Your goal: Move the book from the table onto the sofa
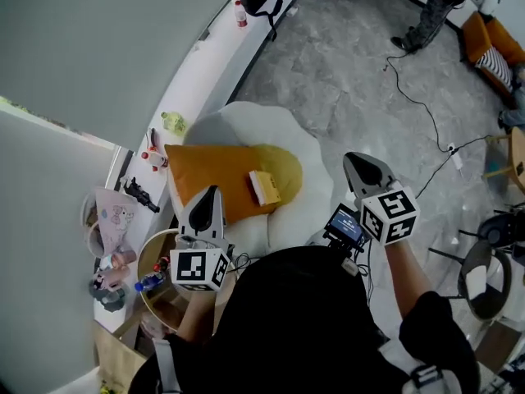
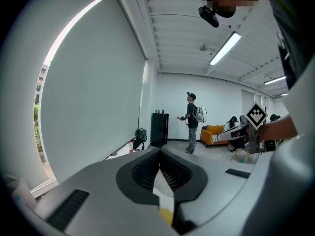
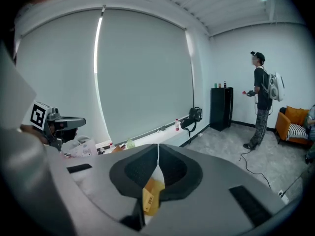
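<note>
Two grippers are held out in front of the person, well apart, each on a bent forearm and pointing forward and a little downward above the seat below. The left gripper [image 1: 212, 193] sits at the left, near the rim of a round wooden surface [image 1: 150, 255]; the right gripper [image 1: 354, 162] sits at the right, over the grey floor beside the sofa [image 1: 305, 150]. In the left gripper view the left gripper [image 2: 160, 150] has its jaws brought together at the tips with nothing between them, and the right gripper view shows the same of the right gripper [image 3: 158, 146]: jaws closed, empty. One book [image 1: 264, 187], small and yellow-orange, lies flat on the single orange cushion [image 1: 209, 173] that covers the middle of the white sofa, apart from both grippers. Each gripper carries one cube of black-and-white square markers, two cubes in all; these are patterns, not letters. Print on the book's cover is too small to read. One other person [image 3: 263, 101] with a backpack stands far across the room.
</note>
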`<state>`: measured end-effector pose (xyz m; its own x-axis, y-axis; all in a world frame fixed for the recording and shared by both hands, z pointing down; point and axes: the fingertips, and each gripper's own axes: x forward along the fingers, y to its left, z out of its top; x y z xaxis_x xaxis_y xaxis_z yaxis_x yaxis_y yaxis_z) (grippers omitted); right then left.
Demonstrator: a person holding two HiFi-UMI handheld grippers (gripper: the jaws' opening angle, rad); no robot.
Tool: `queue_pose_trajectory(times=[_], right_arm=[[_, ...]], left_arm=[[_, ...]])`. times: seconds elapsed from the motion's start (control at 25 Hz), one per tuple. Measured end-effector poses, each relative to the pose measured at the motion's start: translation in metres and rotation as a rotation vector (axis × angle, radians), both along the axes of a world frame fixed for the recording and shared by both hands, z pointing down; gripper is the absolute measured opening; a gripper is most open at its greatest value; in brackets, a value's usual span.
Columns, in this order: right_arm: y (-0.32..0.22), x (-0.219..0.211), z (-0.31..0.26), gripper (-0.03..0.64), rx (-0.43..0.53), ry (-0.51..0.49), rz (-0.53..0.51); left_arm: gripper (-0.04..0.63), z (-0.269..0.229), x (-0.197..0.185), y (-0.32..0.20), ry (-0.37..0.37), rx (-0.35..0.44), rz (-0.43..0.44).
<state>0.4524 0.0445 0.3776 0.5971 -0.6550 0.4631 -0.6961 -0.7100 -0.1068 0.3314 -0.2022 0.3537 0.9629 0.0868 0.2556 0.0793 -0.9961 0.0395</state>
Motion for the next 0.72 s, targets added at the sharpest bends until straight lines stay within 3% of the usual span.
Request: queue_pose_trajectory(times=[0.36,0.72], right_arm=[[0.042,0.011,-0.033,0.021,0.045,0.071,0.106],[0.051,0.012,-0.030,0.021,0.034,0.074,0.135]], left_arm=[[0.006,-0.020,0.027,0.032,0.051,0.010,0.092],[0.006,-0.020,0.031,0.037,0.049,0.005,0.109]])
